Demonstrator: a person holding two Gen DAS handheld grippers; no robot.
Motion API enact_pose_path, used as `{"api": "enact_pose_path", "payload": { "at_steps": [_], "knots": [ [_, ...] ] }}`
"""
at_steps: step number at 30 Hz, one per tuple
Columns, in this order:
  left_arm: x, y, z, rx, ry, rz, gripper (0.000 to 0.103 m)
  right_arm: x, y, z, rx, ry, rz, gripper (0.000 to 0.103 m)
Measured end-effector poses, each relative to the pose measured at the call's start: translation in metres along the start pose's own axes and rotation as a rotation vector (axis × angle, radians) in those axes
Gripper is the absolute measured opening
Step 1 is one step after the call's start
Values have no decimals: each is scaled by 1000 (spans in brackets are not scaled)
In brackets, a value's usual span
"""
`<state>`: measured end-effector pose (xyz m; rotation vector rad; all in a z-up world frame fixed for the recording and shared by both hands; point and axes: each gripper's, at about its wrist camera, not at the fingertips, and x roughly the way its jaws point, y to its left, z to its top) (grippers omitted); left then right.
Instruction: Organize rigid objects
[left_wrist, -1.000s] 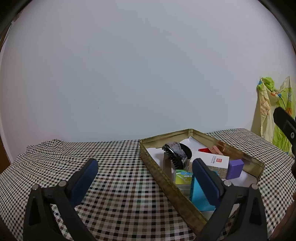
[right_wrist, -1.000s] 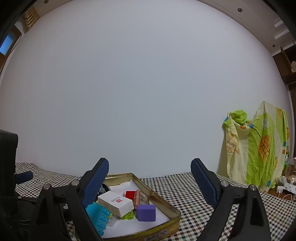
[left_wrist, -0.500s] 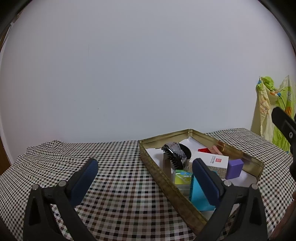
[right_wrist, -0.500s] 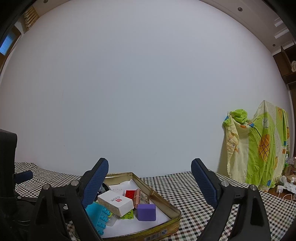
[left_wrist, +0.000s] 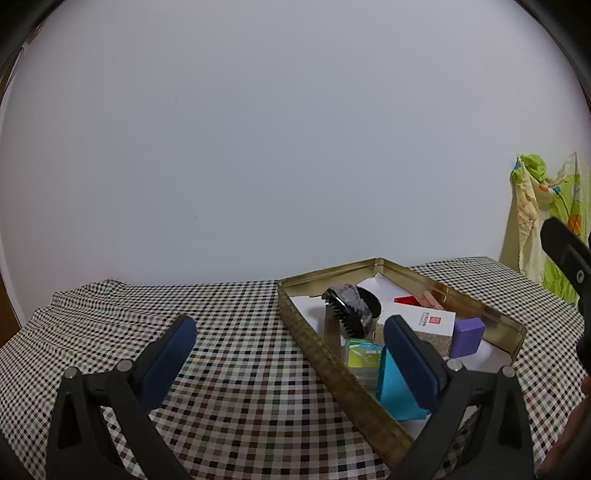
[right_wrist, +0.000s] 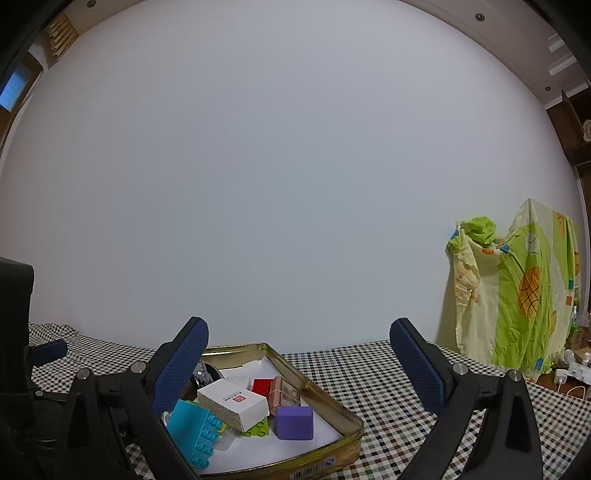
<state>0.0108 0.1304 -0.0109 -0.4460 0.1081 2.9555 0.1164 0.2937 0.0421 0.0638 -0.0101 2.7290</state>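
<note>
My left gripper (left_wrist: 288, 343) hangs wide apart over the checkered tablecloth (left_wrist: 229, 332), empty. The gold tin (right_wrist: 332, 406) holds the white box (right_wrist: 232, 404), purple cube (right_wrist: 294, 422) and bricks. My right gripper (right_wrist: 299, 354) has just been opening, empty.

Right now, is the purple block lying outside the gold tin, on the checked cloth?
No, the purple block lies inside the gold tin, on its white floor beside the white box.
</note>
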Motion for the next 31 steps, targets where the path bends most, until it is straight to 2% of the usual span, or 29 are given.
{"api": "enact_pose_path", "payload": {
  "at_steps": [24, 31],
  "knots": [
    [4, -2, -1, 9, 10, -29, 103, 1, 1, -1, 0, 4, -4, 100],
    [6, -2, -2, 9, 18, -17, 103, 1, 1, -1, 0, 6, -2, 100]
  ]
}}
